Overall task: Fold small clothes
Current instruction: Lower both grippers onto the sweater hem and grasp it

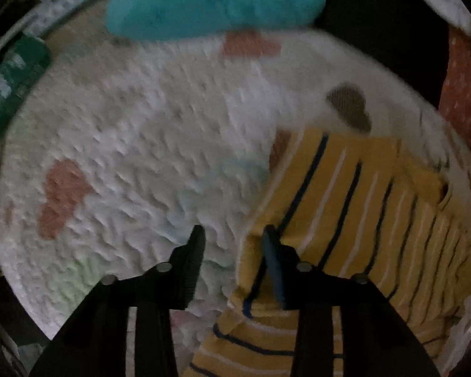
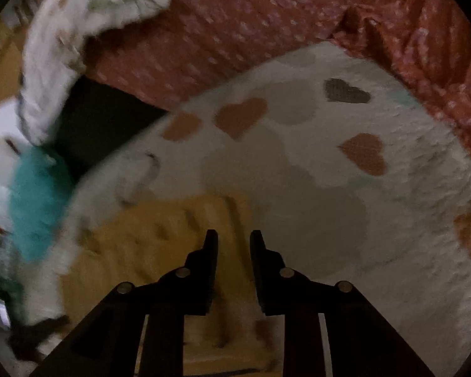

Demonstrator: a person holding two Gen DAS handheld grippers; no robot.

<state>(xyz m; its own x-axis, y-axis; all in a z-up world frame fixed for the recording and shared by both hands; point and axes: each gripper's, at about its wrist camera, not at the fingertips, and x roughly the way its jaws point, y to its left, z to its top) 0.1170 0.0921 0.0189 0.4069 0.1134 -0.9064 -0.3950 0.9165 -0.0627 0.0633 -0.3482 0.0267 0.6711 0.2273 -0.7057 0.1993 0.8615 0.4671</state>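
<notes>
A small yellow garment (image 1: 354, 207) with navy and white stripes lies on a white fluffy blanket (image 1: 147, 132) with heart patches. My left gripper (image 1: 234, 234) is open; its right finger rests over the garment's left edge, its left finger over bare blanket. In the right wrist view the same garment (image 2: 147, 238) is blurred, at lower left. My right gripper (image 2: 234, 238) is open with a narrow gap, above the garment's right edge, holding nothing.
A teal fluffy cloth (image 1: 216, 0) lies at the blanket's far edge and shows in the right wrist view (image 2: 37, 201) at left. A red dotted fabric (image 2: 267, 25) borders the blanket. A green box (image 1: 9, 88) sits at far left.
</notes>
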